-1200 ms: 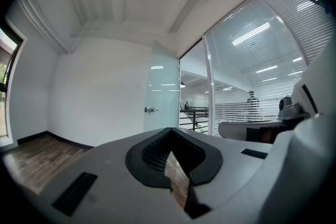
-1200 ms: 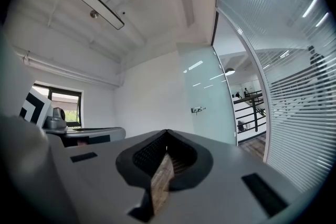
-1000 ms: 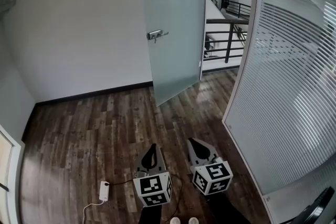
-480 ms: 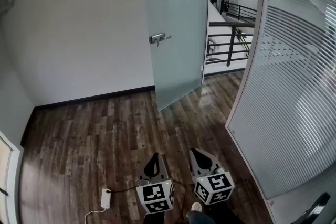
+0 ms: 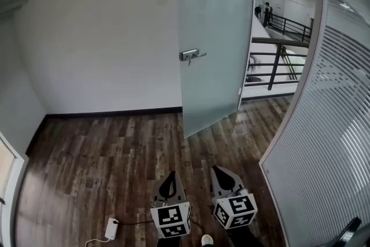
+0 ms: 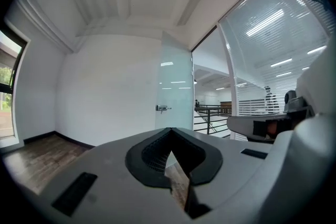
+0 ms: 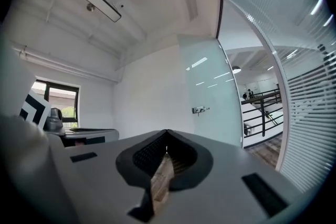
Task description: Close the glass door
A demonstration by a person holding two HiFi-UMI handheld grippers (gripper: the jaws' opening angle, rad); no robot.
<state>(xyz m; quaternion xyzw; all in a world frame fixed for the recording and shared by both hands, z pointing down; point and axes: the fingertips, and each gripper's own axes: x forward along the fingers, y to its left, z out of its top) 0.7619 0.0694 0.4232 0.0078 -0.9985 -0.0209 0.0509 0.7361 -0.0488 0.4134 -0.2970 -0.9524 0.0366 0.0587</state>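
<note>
Glass door [image 5: 214, 37] stood swung open into the room, with its lever handle [image 5: 189, 55] on the edge nearer us and the open doorway on the door's far side from the white wall [image 5: 98, 37]. We held the left gripper [image 5: 170, 177] and the right gripper [image 5: 219, 175] side by side, low and well short of the door, both pointed toward it. Each gripper's jaws were pressed together with nothing between them. Neither gripper touched the door or its handle.

We judged the step in hand to be the approach; no closing movement of the door had begun. The next move, in our judgement, called for bringing one gripper up to the door at its handle edge. We would then engage the lever or the glass beside it and swing that edge across the doorway. Closed tips could slide on smooth glass, so firm contact near the handle was advisable.
</note>
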